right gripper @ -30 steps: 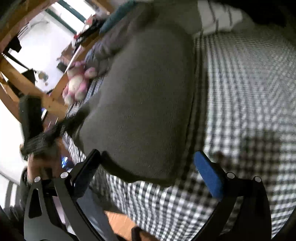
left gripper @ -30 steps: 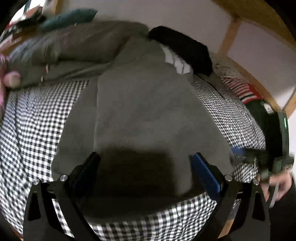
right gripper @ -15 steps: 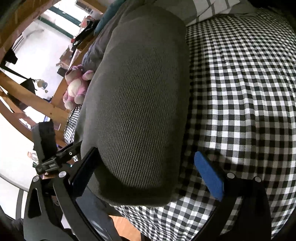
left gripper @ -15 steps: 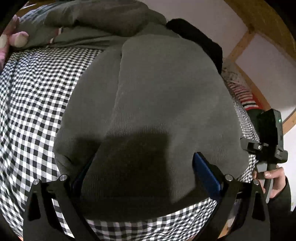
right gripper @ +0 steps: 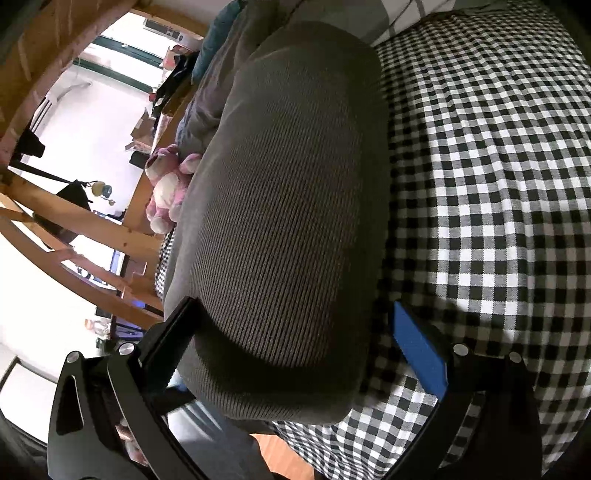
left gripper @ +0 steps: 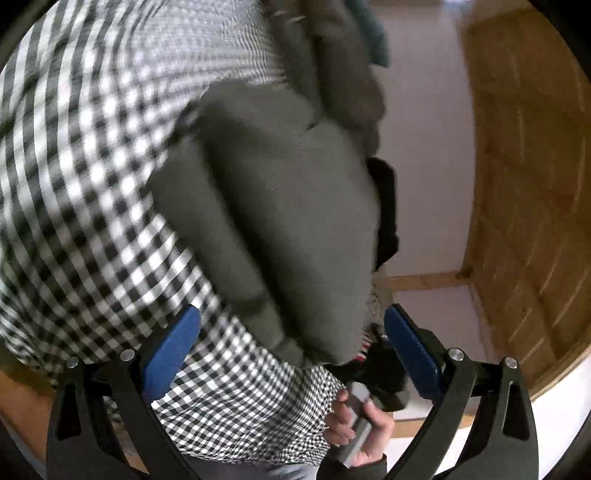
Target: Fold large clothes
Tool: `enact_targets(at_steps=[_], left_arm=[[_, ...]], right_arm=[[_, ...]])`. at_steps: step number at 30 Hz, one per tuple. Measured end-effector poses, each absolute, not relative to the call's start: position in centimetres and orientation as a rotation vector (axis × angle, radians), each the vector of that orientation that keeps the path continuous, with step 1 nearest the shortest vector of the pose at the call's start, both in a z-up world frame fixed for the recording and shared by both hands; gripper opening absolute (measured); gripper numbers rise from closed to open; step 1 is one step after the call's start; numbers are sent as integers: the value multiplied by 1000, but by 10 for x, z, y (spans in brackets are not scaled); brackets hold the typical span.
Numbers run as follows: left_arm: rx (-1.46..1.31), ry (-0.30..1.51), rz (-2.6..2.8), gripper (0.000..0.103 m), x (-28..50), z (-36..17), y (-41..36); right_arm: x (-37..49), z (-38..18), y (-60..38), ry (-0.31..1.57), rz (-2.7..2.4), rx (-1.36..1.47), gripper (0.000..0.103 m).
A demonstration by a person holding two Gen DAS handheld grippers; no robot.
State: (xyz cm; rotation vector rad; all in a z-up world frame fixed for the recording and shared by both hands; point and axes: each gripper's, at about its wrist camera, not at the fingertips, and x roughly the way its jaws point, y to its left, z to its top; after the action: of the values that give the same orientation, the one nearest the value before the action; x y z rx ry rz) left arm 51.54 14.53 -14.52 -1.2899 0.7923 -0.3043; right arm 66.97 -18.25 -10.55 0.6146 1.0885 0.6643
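Observation:
A grey ribbed garment (right gripper: pixel 288 206) lies folded into a long thick bundle on the black-and-white checked bed cover (right gripper: pixel 491 166). In the right wrist view its near end sits between the wide-apart fingers of my right gripper (right gripper: pixel 295 332), which is open and holds nothing. The garment also shows in the left wrist view (left gripper: pixel 280 206), blurred and tilted. My left gripper (left gripper: pixel 291 339) is open over the bed's edge, just short of the garment's near end, and empty.
Further grey clothing and a teal item (left gripper: pixel 373 33) are heaped at the bed's far end. A pink plush toy (right gripper: pixel 166 188) lies by the wooden bed frame (right gripper: pixel 110 236). A hand (left gripper: pixel 354 432) holds the other gripper's handle. A wooden panel (left gripper: pixel 524 184) stands on the right.
The left gripper has swung and rolled sideways off the garment towards the bed's edge; its view is blurred. The right gripper has moved closer, so the garment's end now lies between its fingers.

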Motion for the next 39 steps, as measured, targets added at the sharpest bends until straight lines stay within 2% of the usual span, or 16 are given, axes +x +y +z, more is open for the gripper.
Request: enact_targets(at_steps=[4,10,19,25,31,32,34,37,39], left_arm=[[-1440,802,-272,98,538,-174,148],[-1372,740,-323,98,562,-150,142],[-1447,853,-243,98,567,-174,119],[-1466,789,-266,98,584,-169,130],[-1426,878,-279,97,609,-164,126],[-1424,879,-275,95,608,-165,130],[-1401,882,-260,74,606,-166,132],[-1381,883,-296,61,606,-166,134],[-1388,886,-317,56,606,-166,141]], right_arm=[[668,-106,-182,1085,663,615,100],[668,-113,-183,1080,682,649,100],[667,-115,-184,1089,680,652,100],[667,-115,-184,1084,686,660,100],[673,-124,-190,1082,731,775,100],[678,-128,-198,1069,743,846,100],[690,-138,-213,1050,758,981,100],[720,-150,-215,1092,829,1054,100],[745,-160,-202,1176,867,1049,101]])
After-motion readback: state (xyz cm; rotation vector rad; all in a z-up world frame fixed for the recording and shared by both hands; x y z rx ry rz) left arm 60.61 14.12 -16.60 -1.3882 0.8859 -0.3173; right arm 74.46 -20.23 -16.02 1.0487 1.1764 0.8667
